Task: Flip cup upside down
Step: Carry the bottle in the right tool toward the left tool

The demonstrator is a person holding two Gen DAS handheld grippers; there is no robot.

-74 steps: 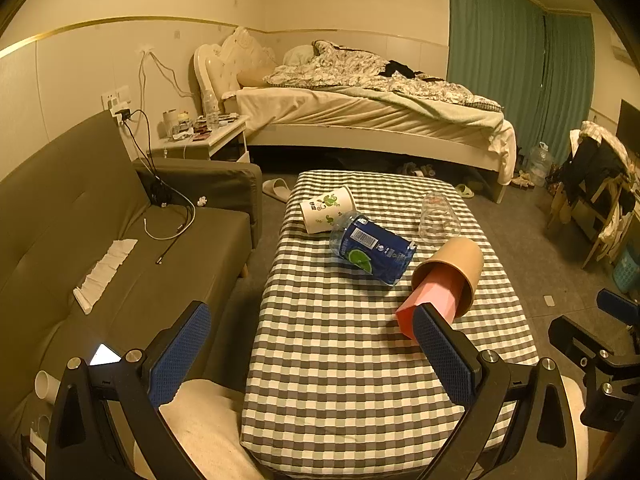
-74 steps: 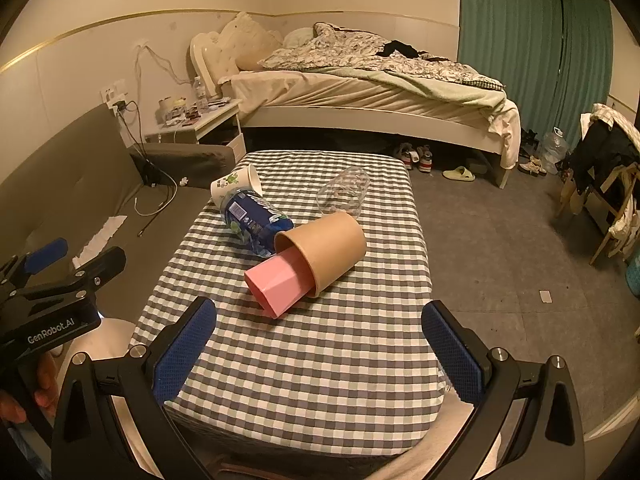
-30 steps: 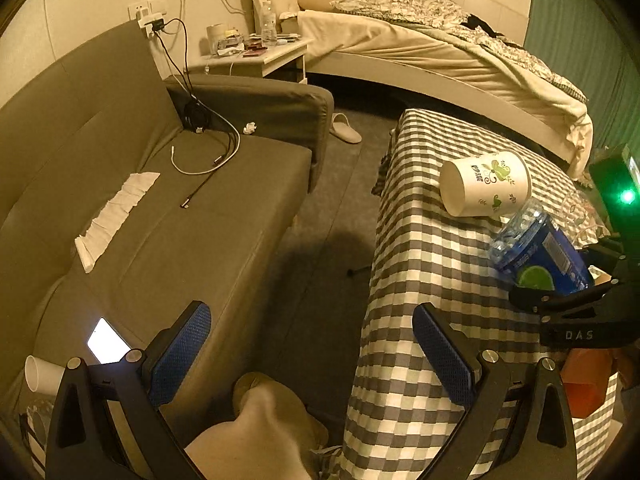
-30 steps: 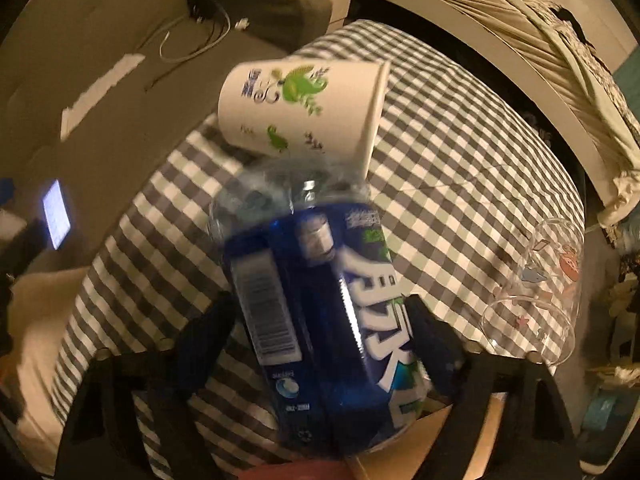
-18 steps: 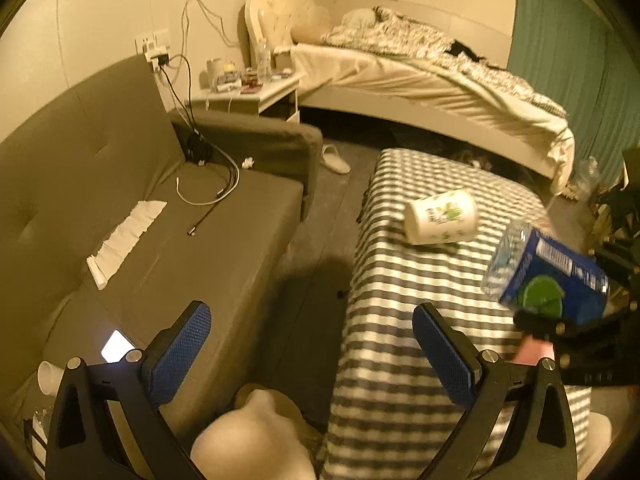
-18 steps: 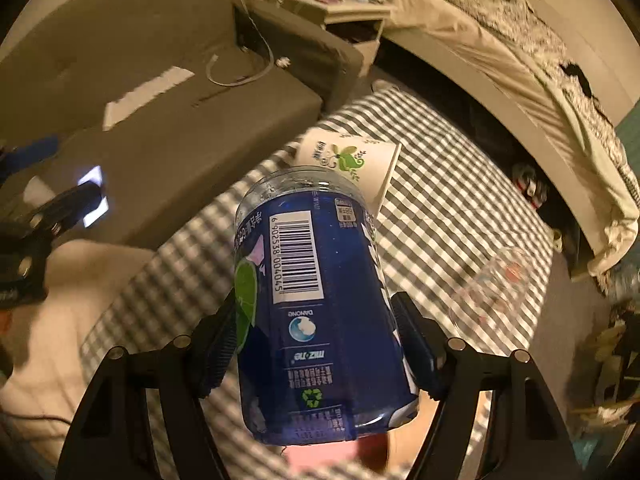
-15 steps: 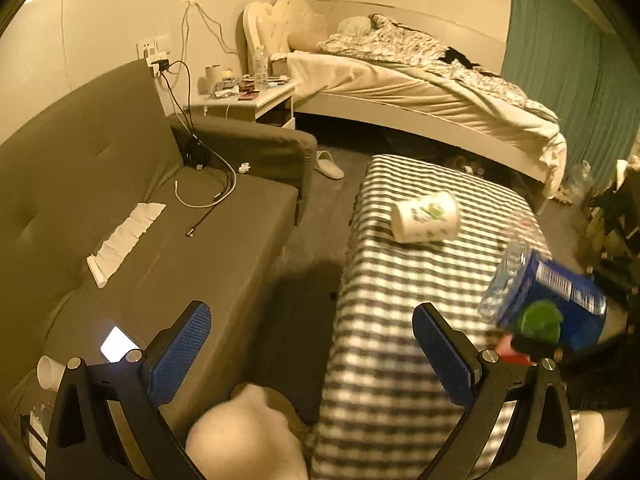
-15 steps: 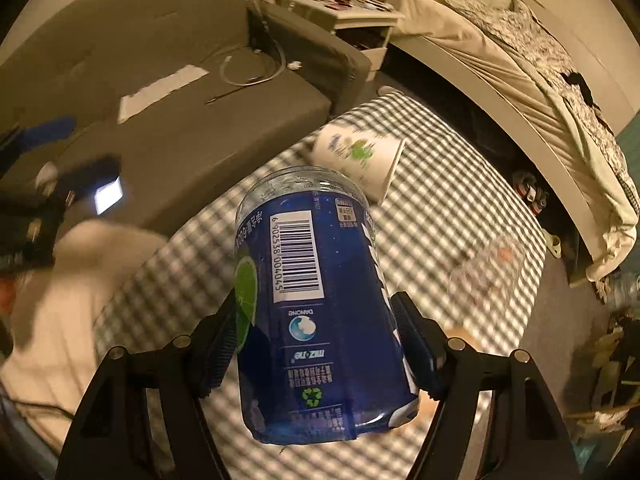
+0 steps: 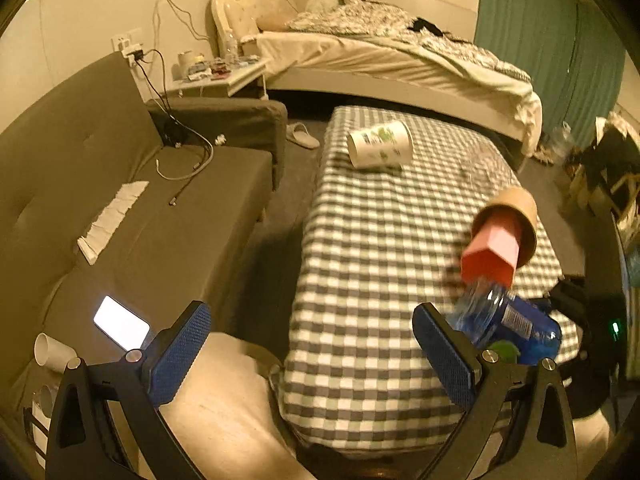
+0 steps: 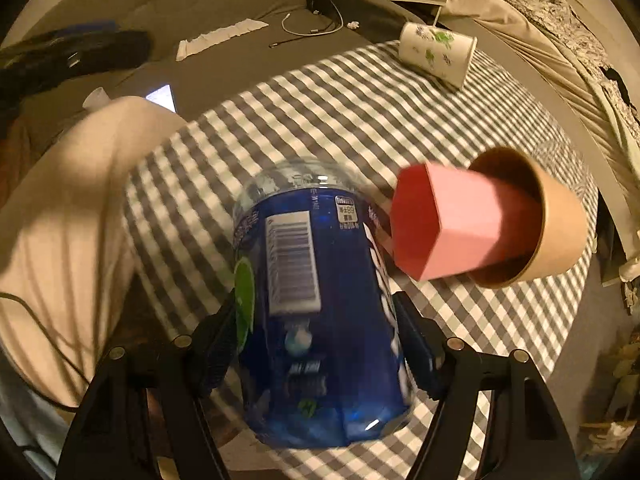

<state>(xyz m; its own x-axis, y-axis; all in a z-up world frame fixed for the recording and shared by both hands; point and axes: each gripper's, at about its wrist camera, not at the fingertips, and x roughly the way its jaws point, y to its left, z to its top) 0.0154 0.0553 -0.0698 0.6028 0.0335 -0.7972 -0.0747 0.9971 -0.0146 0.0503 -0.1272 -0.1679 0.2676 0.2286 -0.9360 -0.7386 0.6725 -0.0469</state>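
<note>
- Right tool (image 10: 316,344) clamped on the blue-labelled plastic cup (image 10: 316,304), one finger pressed to each side of the label.
- Cup raised above the checked tabletop (image 10: 320,104), tilted, clear end pointing away from the camera toward the cloth, blurred.
- In the left wrist view, same cup (image 9: 508,324) over the near right corner of the tabletop (image 9: 380,240), slanting down toward the cloth, partly behind the left tool's right finger (image 9: 444,354).
- Left tool (image 9: 312,354) spread wide, gripping nothing, hanging off the near left edge of the tabletop, above a pale knee (image 9: 228,404).
- Pink box (image 10: 444,220) wedged mouth-deep in a brown paper cup (image 10: 556,220), both on their side just beyond the held cup, toward the right edge of the tabletop.
- White paper cup with green print (image 10: 438,54) lying on its side at the far left part of the tabletop, well apart from the held cup.
- Grey sofa (image 9: 100,184) left of the tabletop, carrying a lit phone (image 9: 120,328), a white cable (image 9: 188,164) and a folded white cloth (image 9: 112,216).
- Bed (image 9: 400,56) beyond the far end of the tabletop.
</note>
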